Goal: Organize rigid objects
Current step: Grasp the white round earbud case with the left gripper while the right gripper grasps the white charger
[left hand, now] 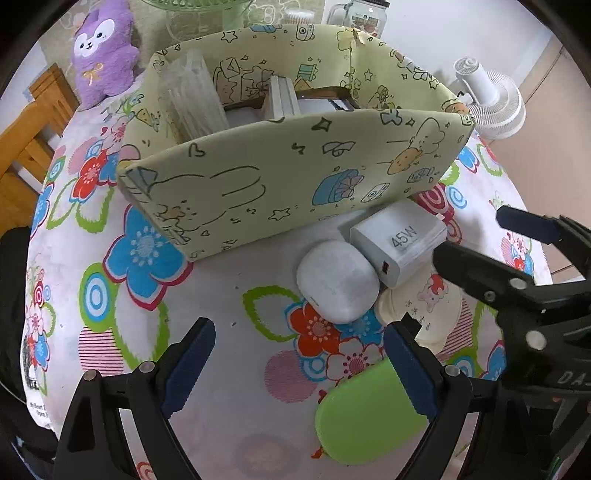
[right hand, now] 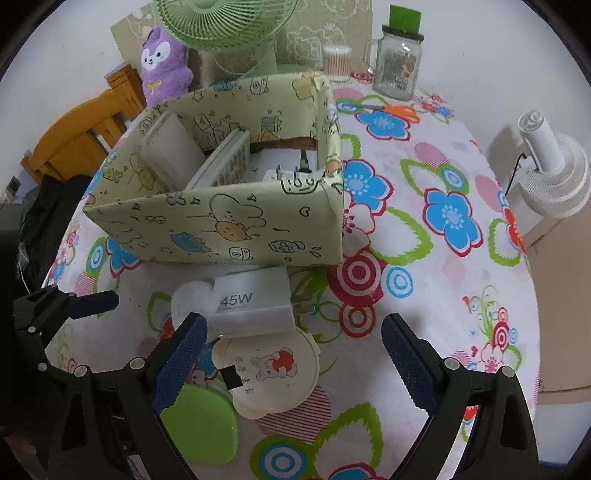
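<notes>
The surface carries a floral cloth. On it stands a pale yellow cartoon-print box, open at the top, with a white remote control and other white items leaning inside.

Directly in front of the box lies a cluster of four rigid objects:
- A white 45W charger lies just beside the box front wall, prongs toward 3 o'clock in the right wrist view.
- A white oval case touches the charger at its 8 o'clock side in the left wrist view.
- A cream round case with a bear print lies at 6 o'clock of the charger, partly under it.
- A green oval case lies at 7 o'clock of the cream case, touching it.

The left tool hangs above the cluster, pointing steeply down, jaws wide apart and holding nothing. Its right finger overlaps the green case in view.

The right tool also stands spread wide and empty; the cream case shows between its fingers, with no pad pressing on it.

At 12 o'clock beyond the box stand a purple plush toy, a green fan and a glass jar.
</notes>
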A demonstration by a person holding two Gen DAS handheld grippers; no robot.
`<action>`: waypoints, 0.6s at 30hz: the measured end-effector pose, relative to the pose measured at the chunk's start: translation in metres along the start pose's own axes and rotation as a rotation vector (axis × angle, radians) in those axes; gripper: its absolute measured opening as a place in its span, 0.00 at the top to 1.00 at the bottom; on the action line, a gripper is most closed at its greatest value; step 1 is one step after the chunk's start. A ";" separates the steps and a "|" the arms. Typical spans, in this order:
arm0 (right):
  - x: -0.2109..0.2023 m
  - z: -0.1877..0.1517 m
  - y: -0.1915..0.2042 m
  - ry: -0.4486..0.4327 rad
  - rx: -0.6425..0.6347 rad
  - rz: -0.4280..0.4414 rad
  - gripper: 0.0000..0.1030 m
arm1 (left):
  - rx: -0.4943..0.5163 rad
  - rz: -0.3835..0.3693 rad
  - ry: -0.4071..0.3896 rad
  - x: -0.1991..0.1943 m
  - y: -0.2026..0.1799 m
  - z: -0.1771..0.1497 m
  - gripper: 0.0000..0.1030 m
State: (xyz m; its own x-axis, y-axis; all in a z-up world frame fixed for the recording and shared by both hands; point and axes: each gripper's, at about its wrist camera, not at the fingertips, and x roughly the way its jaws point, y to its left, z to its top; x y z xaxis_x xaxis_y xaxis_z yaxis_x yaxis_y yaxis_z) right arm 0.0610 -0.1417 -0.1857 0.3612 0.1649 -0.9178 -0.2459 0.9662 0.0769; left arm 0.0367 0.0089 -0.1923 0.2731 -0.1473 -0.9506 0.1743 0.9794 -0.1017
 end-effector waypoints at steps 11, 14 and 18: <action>0.023 0.004 0.001 0.043 -0.013 0.018 0.06 | 0.007 -0.009 0.047 0.017 -0.004 0.006 0.09; 0.026 0.005 0.005 0.050 -0.021 0.034 0.07 | 0.002 -0.008 0.053 0.021 -0.005 0.009 0.09; 0.031 0.007 0.012 0.059 -0.037 0.044 0.07 | -0.008 -0.009 0.063 0.030 -0.006 0.016 0.09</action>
State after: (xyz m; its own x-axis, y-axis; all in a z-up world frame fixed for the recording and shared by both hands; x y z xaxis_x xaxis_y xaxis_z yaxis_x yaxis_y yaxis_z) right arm 0.0755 -0.1241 -0.2100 0.2962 0.1942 -0.9352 -0.2938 0.9502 0.1043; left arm 0.0593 -0.0038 -0.2152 0.2115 -0.1469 -0.9663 0.1688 0.9793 -0.1120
